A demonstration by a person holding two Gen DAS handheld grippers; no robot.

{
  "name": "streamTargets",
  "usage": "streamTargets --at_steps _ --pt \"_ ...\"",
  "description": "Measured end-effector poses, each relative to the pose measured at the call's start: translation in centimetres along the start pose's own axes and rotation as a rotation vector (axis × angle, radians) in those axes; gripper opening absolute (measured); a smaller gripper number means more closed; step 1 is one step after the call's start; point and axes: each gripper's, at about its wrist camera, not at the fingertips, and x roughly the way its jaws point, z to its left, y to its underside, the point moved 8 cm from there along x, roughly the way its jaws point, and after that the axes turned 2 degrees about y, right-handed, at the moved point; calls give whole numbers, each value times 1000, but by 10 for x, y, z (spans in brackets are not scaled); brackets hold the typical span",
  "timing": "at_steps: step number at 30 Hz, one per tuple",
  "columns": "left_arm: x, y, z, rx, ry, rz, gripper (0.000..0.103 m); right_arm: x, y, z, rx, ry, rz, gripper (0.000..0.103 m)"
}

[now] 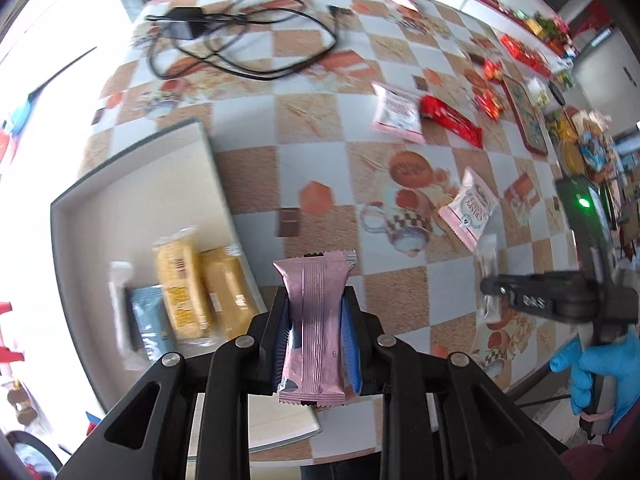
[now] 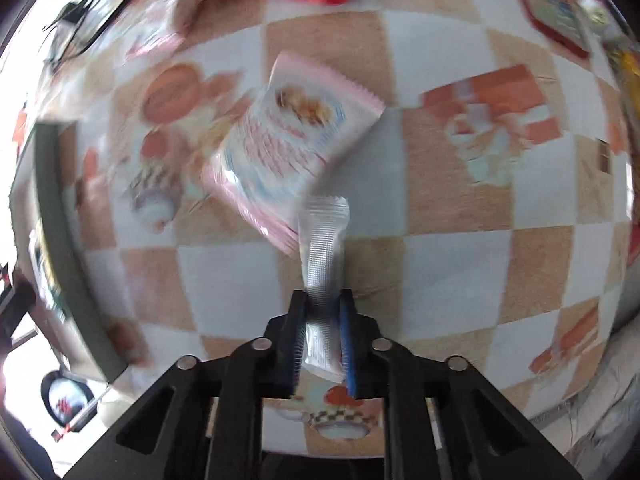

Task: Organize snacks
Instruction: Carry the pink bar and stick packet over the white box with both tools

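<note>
My left gripper is shut on a pink snack bar, held upright above the near corner of the white tray. In the tray lie two yellow bars, a blue packet and a clear sachet. In the right wrist view my right gripper is shut on a thin silver sachet, just above the table. A pink snack packet lies right beyond it. The left wrist view shows that right gripper at the right edge, held by a blue-gloved hand.
On the checked tablecloth lie another pink packet, a red bar, small red packs and a patterned tray farther right. A black charger with tangled cable sits at the far side. The table edge runs near the bottom right.
</note>
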Motion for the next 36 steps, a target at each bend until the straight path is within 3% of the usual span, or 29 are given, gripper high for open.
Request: streamTargets --at_steps 4,14,23,27,28,30,36 --pt "-9 4 25 -58 -13 -24 27 -22 6 33 -105 -83 -42 16" --pt "-14 25 86 -198 -43 -33 27 -61 -12 130 -287 -171 -93 16" --pt "-10 51 125 -296 -54 -14 27 -47 -21 234 -446 -198 -75 16" --pt "-6 61 134 -318 -54 2 27 -29 -25 245 -450 -152 -43 17" --pt "-5 62 135 -318 -55 6 27 -24 -28 242 -445 -131 -29 20" --pt "1 67 138 -324 -56 22 27 -17 -39 237 -411 -82 -36 57" --pt "21 77 147 -350 -73 66 27 8 -69 225 -292 -12 -24 60"
